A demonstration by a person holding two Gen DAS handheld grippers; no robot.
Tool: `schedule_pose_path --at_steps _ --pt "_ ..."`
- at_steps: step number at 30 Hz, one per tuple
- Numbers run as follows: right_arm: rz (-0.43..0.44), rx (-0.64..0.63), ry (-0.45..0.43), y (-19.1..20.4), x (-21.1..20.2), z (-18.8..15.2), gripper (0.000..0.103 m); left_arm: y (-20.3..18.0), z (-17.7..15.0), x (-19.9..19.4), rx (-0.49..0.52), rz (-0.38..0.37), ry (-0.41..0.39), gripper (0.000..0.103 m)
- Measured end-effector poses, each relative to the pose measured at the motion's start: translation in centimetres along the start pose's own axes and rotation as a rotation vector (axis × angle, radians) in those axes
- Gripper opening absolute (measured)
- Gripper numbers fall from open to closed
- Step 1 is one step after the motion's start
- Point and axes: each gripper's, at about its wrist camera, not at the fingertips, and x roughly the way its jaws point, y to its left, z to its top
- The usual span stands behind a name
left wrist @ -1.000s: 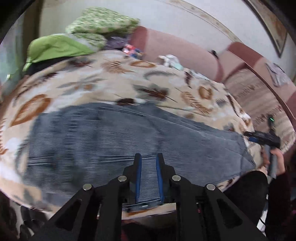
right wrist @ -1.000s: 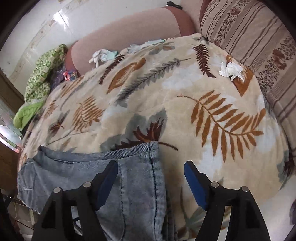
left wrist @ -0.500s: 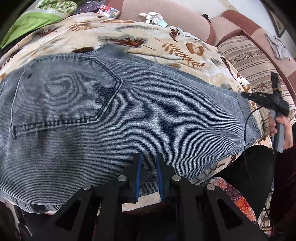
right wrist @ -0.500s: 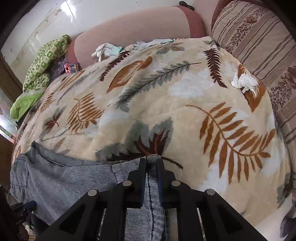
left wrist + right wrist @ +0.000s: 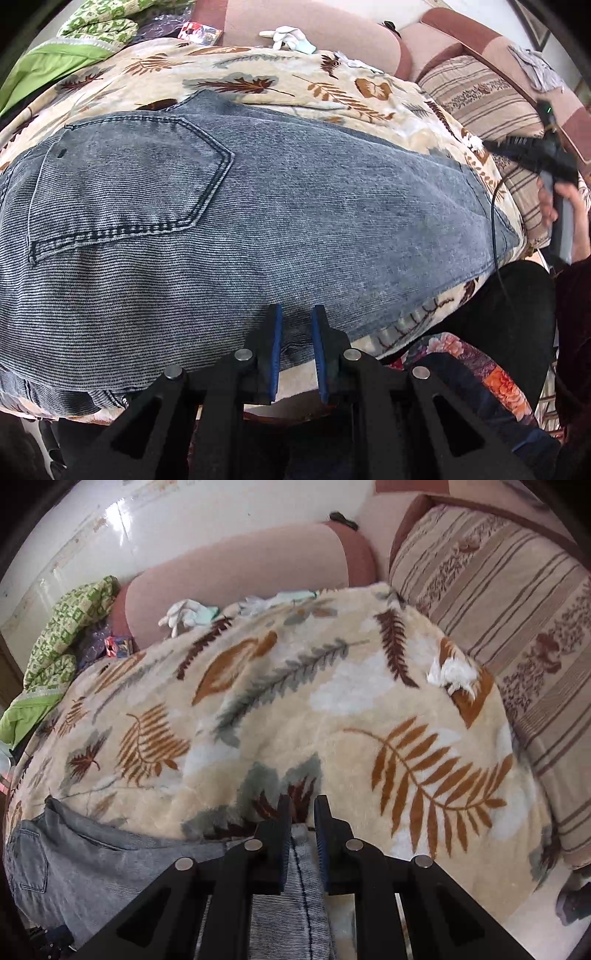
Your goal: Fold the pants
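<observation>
Grey-blue jeans (image 5: 258, 206) lie back pocket up on a leaf-patterned blanket (image 5: 258, 66). At the jeans' near edge, my left gripper (image 5: 297, 312) is shut on the denim, low over the cloth. The right gripper (image 5: 303, 801) is shut on the hem end of a leg, and a strip of denim (image 5: 301, 853) runs up between its pads. The rest of the jeans (image 5: 92, 856) trails off to the left there. The left wrist view shows the right gripper (image 5: 535, 151) in a hand at the far right, above the leg end.
A pink sofa back (image 5: 240, 576) and a striped cushion (image 5: 498, 609) border the blanket. White gloves (image 5: 184, 613) and green cloth (image 5: 62, 638) lie at the back, and a crumpled white tissue (image 5: 452, 674) lies on the blanket (image 5: 295, 720). The person's dark trousers (image 5: 517, 314) are at the near right.
The right gripper's jaws closed on the leg hem and lifted it a little. My left gripper, still shut on the near edge, sank closer to the jeans.
</observation>
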Motion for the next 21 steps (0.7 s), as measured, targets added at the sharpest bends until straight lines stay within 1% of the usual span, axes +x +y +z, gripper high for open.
schedule_pose_path --at_steps 1,4,7,9,10,13,15,16,17,18,19,21 --pt "0.041 -0.02 -0.006 0.9 -0.7 0.1 0.014 0.0 0.0 0.0 -0.005 -0.004 0.003 0.015" --pt "0.227 -0.107 0.045 5.0 -1.6 -0.1 0.014 0.0 0.4 -0.5 -0.028 -0.01 0.007 0.015" --pt "0.361 -0.189 0.139 10.6 -0.6 -1.3 0.014 -0.7 0.9 -1.8 -0.008 -0.009 -0.042 0.015" --pt "0.46 -0.218 0.218 14.4 0.8 -2.4 0.014 -1.2 1.2 -2.3 0.021 -0.01 -0.068 0.016" --pt "0.492 -0.229 0.253 16.1 1.5 -2.9 0.014 -1.4 1.3 -2.4 0.031 -0.003 -0.072 0.016" --pt "0.532 -0.241 0.333 20.3 3.6 -4.5 0.015 -1.4 1.4 -1.5 0.035 0.008 -0.053 0.016" --pt "0.579 -0.213 0.401 21.9 5.1 -5.2 0.014 -1.0 1.3 -0.5 0.015 0.005 -0.02 0.016" --pt "0.582 -0.194 0.44 22.5 6.1 -5.6 0.015 -0.8 1.1 0.0 0.003 0.01 0.0 0.016" --pt "0.557 -0.185 0.466 23.0 7.2 -6.0 0.014 -0.6 0.9 0.4 -0.01 0.005 0.003 0.015" --pt "0.529 -0.176 0.469 23.2 8.1 -6.1 0.013 -0.6 0.7 0.2 -0.011 0.0 -0.012 0.015" --pt "0.534 -0.165 0.445 23.3 8.5 -6.0 0.013 -0.7 0.5 0.0 -0.008 -0.001 -0.014 0.015" --pt "0.523 -0.171 0.412 23.6 8.9 -5.7 0.01 -0.5 0.0 -0.3 -0.016 -0.012 -0.014 0.015"
